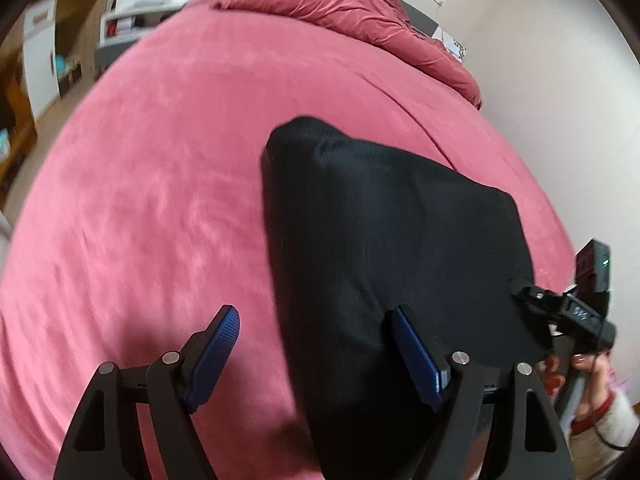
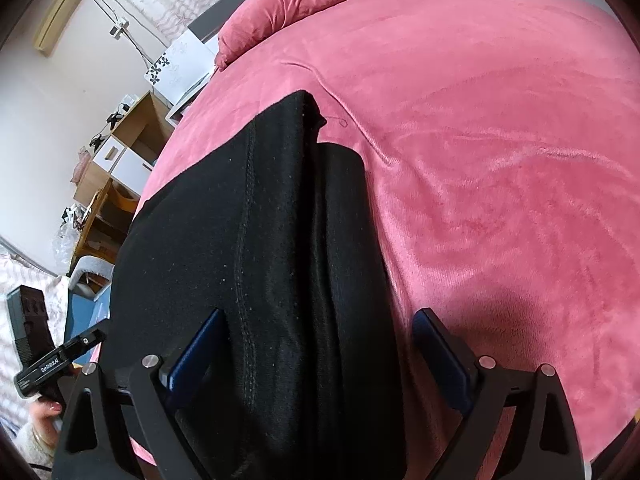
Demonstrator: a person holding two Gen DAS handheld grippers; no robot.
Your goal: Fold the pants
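Note:
The black pants (image 1: 392, 240) lie folded into a thick stack on the pink bed cover (image 1: 160, 200). My left gripper (image 1: 316, 332) is open above the stack's near left edge, its right finger over the cloth and its left finger over the cover. In the right wrist view the pants (image 2: 256, 248) run away from me with a seam down the middle. My right gripper (image 2: 320, 336) is open and straddles the near end of the stack. Neither gripper holds cloth. The right gripper's body (image 1: 568, 312) shows at the left view's right edge.
A rumpled pink duvet (image 1: 352, 12) is heaped at the bed's far end. Wooden shelves and white boxes (image 2: 120, 160) stand beside the bed. A white wall (image 1: 540, 60) runs along the other side. The left gripper's body (image 2: 44, 364) shows at the right view's lower left.

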